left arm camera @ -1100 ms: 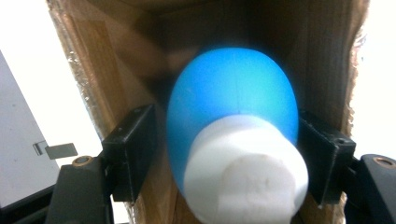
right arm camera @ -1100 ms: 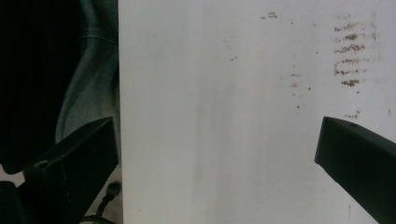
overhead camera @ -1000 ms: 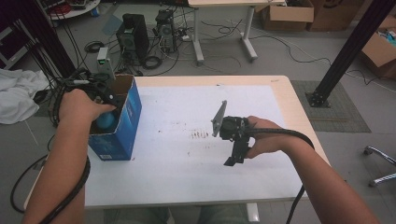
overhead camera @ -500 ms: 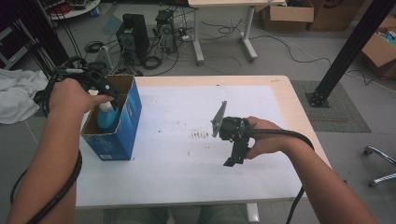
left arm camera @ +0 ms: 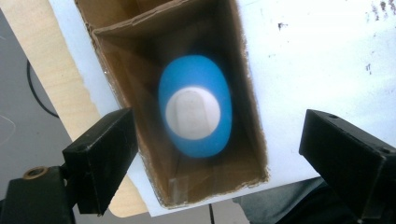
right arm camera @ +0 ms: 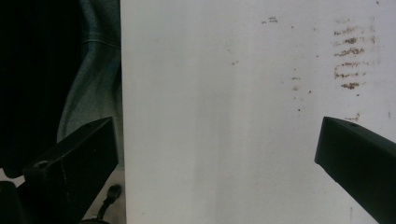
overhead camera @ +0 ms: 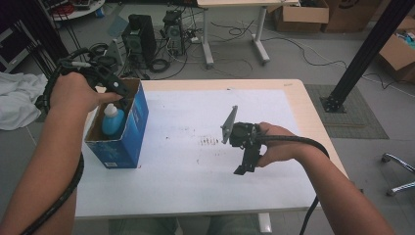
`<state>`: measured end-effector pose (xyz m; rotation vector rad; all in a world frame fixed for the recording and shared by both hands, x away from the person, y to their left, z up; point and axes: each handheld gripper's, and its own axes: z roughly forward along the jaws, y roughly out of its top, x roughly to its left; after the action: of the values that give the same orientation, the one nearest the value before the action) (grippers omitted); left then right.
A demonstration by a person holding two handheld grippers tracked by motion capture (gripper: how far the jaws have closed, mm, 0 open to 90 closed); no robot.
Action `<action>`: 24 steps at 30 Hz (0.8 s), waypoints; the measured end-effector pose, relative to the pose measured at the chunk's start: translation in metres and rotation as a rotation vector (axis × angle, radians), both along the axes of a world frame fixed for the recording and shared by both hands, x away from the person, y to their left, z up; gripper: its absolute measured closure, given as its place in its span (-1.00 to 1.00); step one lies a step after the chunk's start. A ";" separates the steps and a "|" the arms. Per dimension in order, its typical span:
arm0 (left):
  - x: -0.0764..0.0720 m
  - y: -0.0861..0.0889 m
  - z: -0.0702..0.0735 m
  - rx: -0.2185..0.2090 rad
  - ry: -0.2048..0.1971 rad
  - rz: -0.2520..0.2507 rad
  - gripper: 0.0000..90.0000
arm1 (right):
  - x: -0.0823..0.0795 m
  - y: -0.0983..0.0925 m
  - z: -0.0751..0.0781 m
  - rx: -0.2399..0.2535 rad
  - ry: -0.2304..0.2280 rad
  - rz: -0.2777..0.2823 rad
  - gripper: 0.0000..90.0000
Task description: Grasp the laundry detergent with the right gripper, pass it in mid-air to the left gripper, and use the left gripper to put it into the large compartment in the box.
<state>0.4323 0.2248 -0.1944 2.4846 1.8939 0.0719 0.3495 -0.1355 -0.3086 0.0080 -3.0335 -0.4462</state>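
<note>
A blue bottle [overhead camera: 112,121] with a white cap stands upright inside an open blue cardboard box [overhead camera: 125,147] at the table's left edge. My left gripper [overhead camera: 121,97] hovers just above the box's far end, pointing down. In the left gripper view the bottle [left arm camera: 195,105] lies well below the gripper [left arm camera: 217,123]. Its jaws have just been opening and stand wide apart, with nothing pressed between them. My right gripper [overhead camera: 243,165] rests in the hand at mid-table, jaws pointing toward the near edge. In its own view the right gripper [right arm camera: 215,135] is open over bare white surface.
A white sheet [overhead camera: 195,166] with small brown stains [overhead camera: 210,142] covers the wooden table [overhead camera: 303,112]. On the floor behind are computer towers [overhead camera: 139,32], cables and cardboard boxes [overhead camera: 298,14]. A white cloth [overhead camera: 17,100] lies left, a black post [overhead camera: 362,54] right.
My left hand has lifted up out of the box and its jaws have spread, leaving the bottle standing inside. The right hand and gripper have stayed put.
</note>
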 end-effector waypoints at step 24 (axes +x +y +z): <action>-0.006 -0.051 0.015 -0.048 0.042 -0.287 -1.00 | 0.003 -0.001 0.003 -0.019 0.013 -0.014 -1.00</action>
<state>0.4262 0.1736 -0.1791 2.7133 1.5108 -0.0305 0.3529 -0.1365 -0.3055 -0.0165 -3.0271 -0.4168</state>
